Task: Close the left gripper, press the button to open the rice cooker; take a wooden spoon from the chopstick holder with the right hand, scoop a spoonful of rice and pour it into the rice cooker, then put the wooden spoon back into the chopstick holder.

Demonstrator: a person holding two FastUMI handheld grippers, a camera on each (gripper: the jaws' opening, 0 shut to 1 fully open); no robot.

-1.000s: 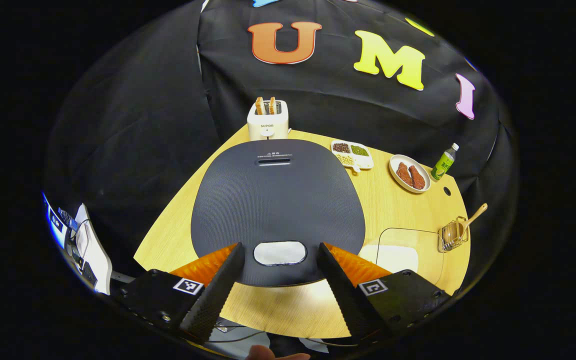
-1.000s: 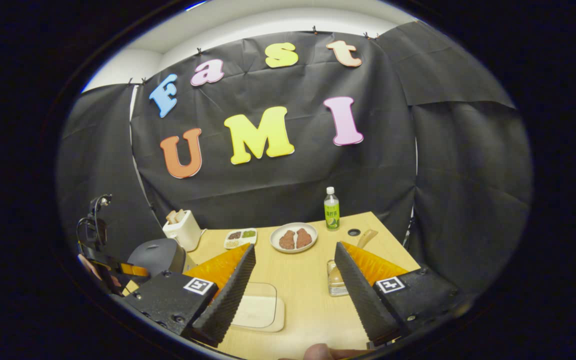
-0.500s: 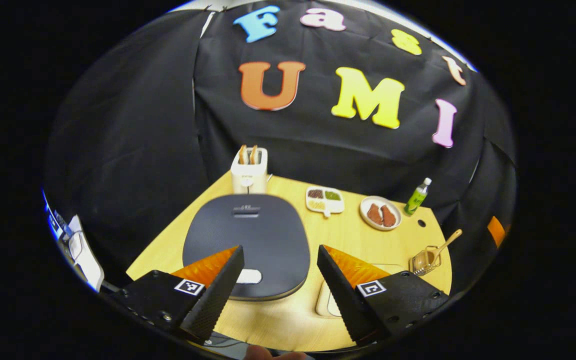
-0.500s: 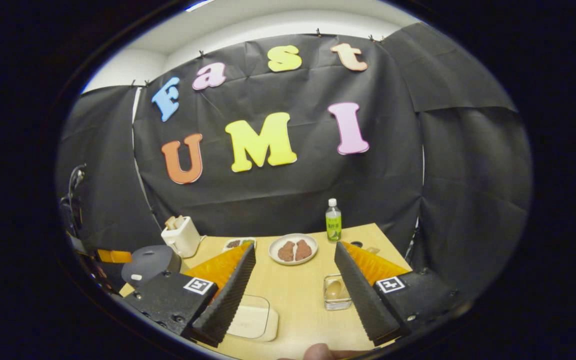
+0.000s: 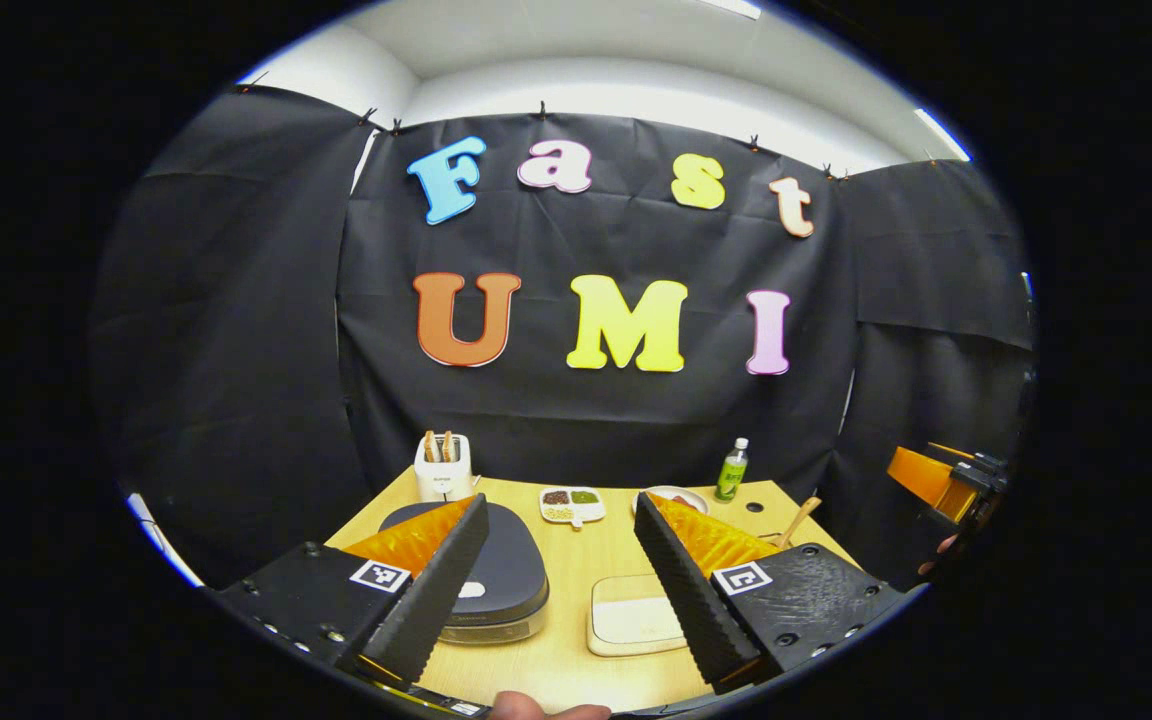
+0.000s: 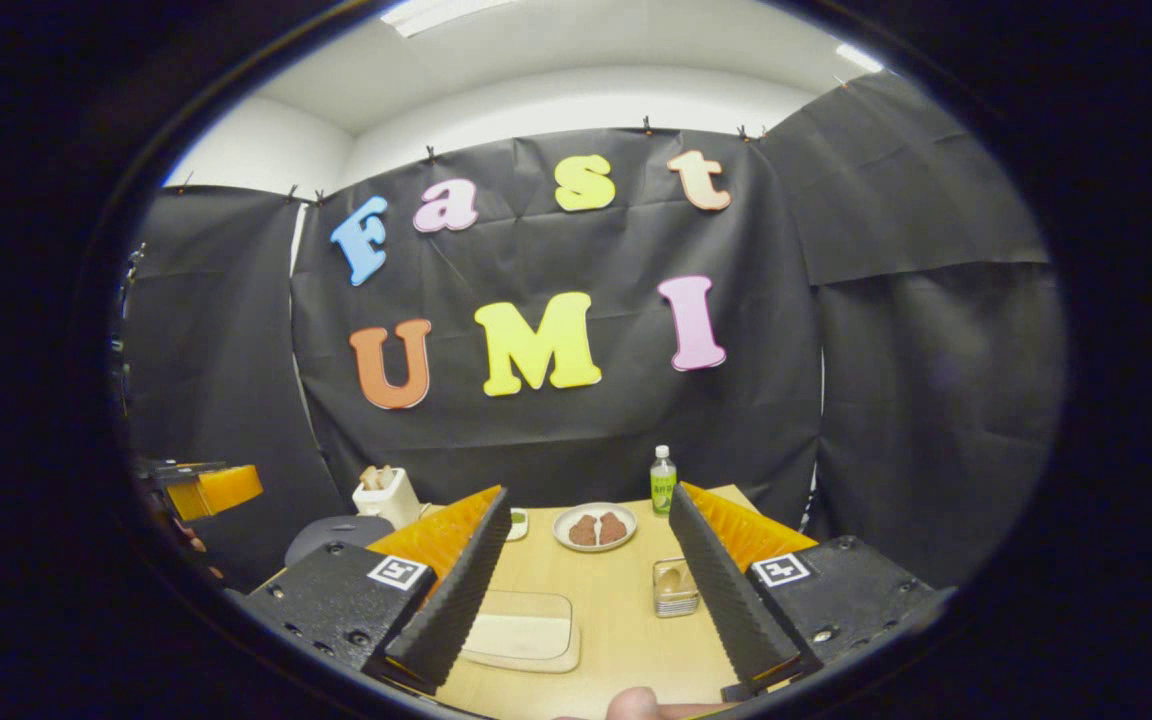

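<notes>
We saw the rice cooker (image 5: 496, 570) sitting lid-down at the table's (image 5: 576, 660) left, behind our left gripper (image 5: 558, 590), whose fingers stood spread and empty. The wooden spoon (image 5: 798, 520) leaned in the chopstick holder (image 6: 674, 588) at the right, between our right gripper's (image 6: 591, 590) parted, empty fingers.

We see a toaster (image 5: 442, 468) at the table's (image 5: 566, 560) far left corner, two slices standing in its slots. To its right sits a divided dish (image 5: 572, 505) of beans, then a plate (image 6: 593, 527) with two brown pieces of food, then a green bottle (image 6: 663, 481) standing upright near the back edge. Nearer us lies a flat tray (image 6: 521, 640).
</notes>
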